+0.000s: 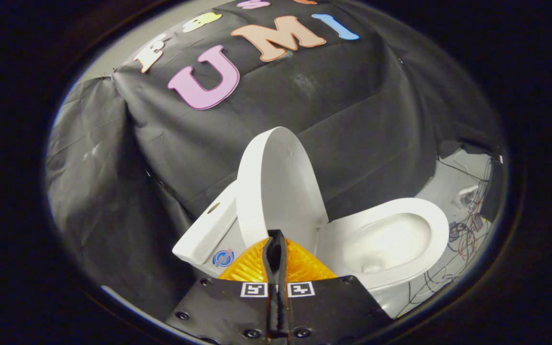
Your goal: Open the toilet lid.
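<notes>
A black cloth wall (pixel 170 143) hangs behind a white toilet (pixel 400 273). Wires (pixel 467 235) lie on the grey floor (pixel 448 189) beside it. The toilet lid (pixel 276 187) stands up, open, just ahead of the gripper (pixel 275 239). The bowl (pixel 386 244) shows beside the lid. The jaws are pressed together with nothing between them. Their orange fingers (pixel 252 266) sit close in front of the lid.
</notes>
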Demonstrator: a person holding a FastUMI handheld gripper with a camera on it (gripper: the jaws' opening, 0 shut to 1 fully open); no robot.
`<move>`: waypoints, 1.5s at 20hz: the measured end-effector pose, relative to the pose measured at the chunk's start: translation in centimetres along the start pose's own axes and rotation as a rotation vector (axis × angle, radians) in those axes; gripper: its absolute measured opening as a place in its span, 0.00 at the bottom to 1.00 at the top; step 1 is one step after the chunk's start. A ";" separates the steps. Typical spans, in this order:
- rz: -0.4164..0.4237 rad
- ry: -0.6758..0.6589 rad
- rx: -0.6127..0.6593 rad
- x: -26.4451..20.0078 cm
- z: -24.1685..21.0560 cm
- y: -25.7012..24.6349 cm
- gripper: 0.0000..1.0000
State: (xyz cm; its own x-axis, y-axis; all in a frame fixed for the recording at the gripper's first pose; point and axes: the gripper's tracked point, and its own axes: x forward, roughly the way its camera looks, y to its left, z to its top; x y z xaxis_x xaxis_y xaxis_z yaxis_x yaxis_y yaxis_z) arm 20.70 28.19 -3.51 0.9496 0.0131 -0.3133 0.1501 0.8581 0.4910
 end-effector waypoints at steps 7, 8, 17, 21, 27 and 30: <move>-0.010 -0.015 -0.096 1.1 -0.2 2.5 0.01; -0.009 -0.017 -0.100 1.3 -0.4 2.9 0.01; -0.001 -0.033 -0.151 2.7 -1.0 5.4 0.01; 0.011 -0.032 -0.157 3.0 -1.1 6.6 0.04; 0.015 -0.023 -0.198 3.6 -1.6 7.7 0.04; 0.021 -0.012 -0.215 3.7 -1.6 8.3 0.04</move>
State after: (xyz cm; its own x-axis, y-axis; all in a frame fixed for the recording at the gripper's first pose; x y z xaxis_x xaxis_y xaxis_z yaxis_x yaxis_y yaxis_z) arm 25.06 36.21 -1.90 0.9552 0.0274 -0.2946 0.0691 0.9474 0.3125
